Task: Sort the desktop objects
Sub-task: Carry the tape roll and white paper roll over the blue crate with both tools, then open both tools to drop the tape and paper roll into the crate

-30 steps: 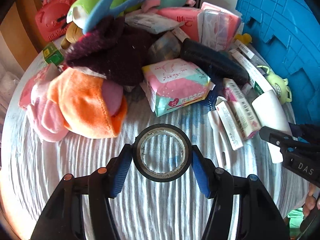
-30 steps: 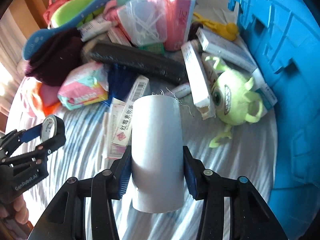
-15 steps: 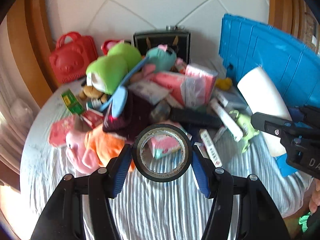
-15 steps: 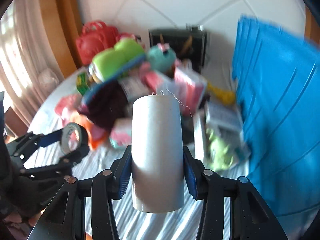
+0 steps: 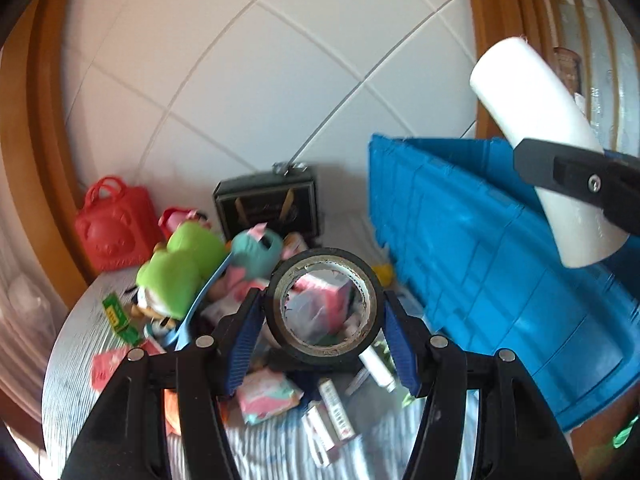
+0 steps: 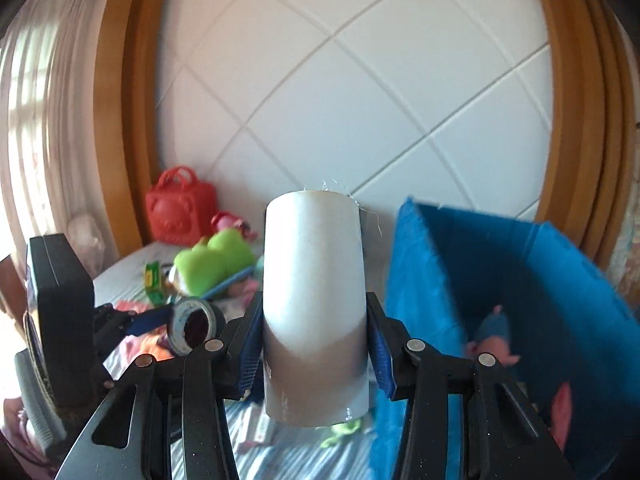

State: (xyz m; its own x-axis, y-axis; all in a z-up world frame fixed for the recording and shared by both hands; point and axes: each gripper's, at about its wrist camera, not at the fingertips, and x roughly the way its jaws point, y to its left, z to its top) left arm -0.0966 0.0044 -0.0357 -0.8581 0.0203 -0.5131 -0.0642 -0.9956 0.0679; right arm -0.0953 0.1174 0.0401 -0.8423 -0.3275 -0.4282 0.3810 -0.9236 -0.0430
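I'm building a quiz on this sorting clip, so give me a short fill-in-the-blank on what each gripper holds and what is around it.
1. The left gripper is shut on a roll of black ____.
2. The white tube is clamped between the fingers of the ____ gripper.
3. The big open bin beside the pile is coloured ____.
4. The bear-faced bag by the wall is ____.

Missing words: tape; right; blue; red

The tape (image 5: 323,307) hides part of the pile (image 5: 256,264) behind it. Pink things in the crate (image 6: 500,280) are blurred beyond telling. Both views cut off the crate.
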